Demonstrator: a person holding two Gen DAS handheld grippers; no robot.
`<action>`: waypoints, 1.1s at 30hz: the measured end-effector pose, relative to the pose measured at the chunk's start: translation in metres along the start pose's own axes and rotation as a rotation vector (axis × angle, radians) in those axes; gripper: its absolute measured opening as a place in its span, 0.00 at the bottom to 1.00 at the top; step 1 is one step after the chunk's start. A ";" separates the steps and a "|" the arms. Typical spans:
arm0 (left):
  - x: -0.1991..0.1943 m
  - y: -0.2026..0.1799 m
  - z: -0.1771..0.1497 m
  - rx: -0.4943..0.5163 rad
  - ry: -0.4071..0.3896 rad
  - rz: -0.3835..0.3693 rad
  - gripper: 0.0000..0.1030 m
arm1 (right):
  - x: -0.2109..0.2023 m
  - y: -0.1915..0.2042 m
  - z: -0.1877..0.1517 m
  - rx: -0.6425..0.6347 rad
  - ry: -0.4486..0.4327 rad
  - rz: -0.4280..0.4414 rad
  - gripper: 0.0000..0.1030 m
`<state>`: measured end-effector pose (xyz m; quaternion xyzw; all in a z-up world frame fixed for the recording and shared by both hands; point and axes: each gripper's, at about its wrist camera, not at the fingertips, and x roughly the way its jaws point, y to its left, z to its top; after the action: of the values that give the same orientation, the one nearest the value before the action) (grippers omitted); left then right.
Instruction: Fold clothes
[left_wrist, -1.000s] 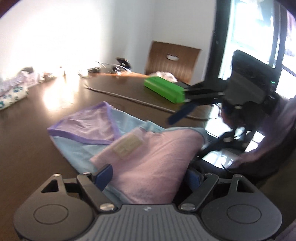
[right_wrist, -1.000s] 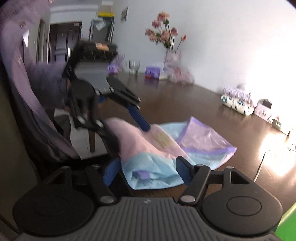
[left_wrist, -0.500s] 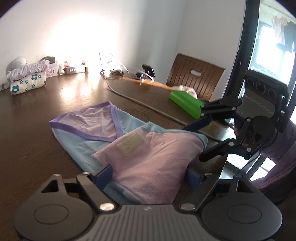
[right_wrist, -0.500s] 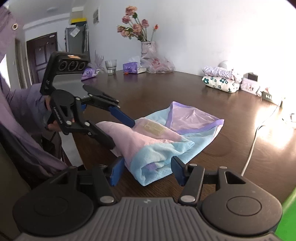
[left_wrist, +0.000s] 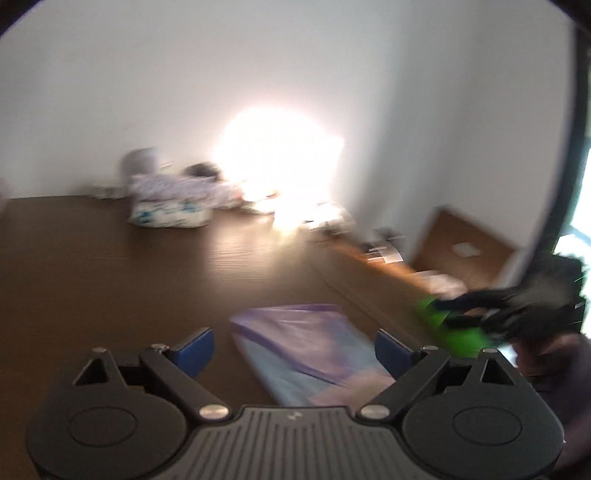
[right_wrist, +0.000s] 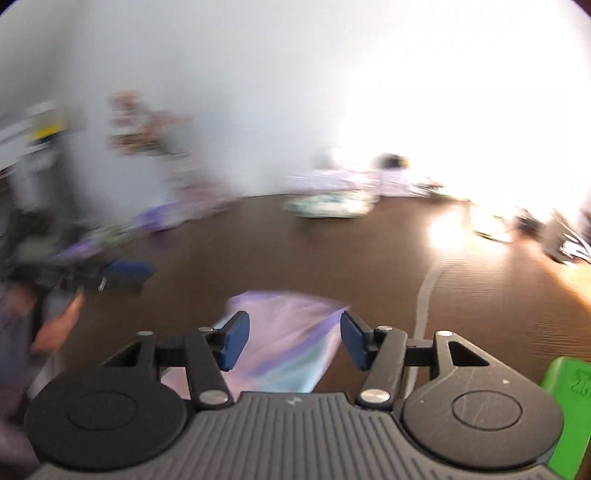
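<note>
The folded cloth (left_wrist: 306, 350) lies flat on the dark tabletop (left_wrist: 110, 266). It is pale blue and soft pink with a purple edge. The pictures are blurry, so its small parts are hard to see.

In the left wrist view the cloth sits just in front of the left tool (left_wrist: 293, 347). Its long side runs away from the tool and slants from the near right toward the far left. The near end goes under the tool's right blue pad (left_wrist: 391, 350). The far end points at the middle of the tabletop. The left tool is wide open and holds nothing.

In the right wrist view the same cloth (right_wrist: 284, 339) lies right between the two blue pads of the right tool (right_wrist: 293, 341). It looks like it goes under the tool body. The right tool is open too, and its pads do not seem to pinch the cloth. I think the right tool is a bit nearer, because the cloth is more in the middle of its gap.

Both tools look lifted above the cloth. My guess is this fold is done. To pick it up, a tool would go down and forward.

Far back by the wall is a small pile of other folded clothes (left_wrist: 168, 206). A green box (left_wrist: 454, 328) sits to the right, near the right tool.
</note>
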<state>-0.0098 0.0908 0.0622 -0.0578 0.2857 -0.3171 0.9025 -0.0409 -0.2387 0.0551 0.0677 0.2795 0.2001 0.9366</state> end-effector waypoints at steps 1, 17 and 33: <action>0.016 0.002 0.005 -0.017 0.024 0.031 0.87 | 0.018 0.000 0.008 0.020 0.022 -0.016 0.54; 0.110 -0.003 0.030 -0.082 0.151 0.178 0.02 | 0.078 -0.012 0.006 0.080 0.142 -0.085 0.02; -0.071 -0.076 -0.080 -0.028 -0.026 0.010 0.17 | -0.105 0.017 -0.077 -0.248 0.023 0.231 0.18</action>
<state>-0.1402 0.0797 0.0518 -0.0730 0.2788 -0.3080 0.9067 -0.1693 -0.2656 0.0466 -0.0191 0.2539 0.3401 0.9052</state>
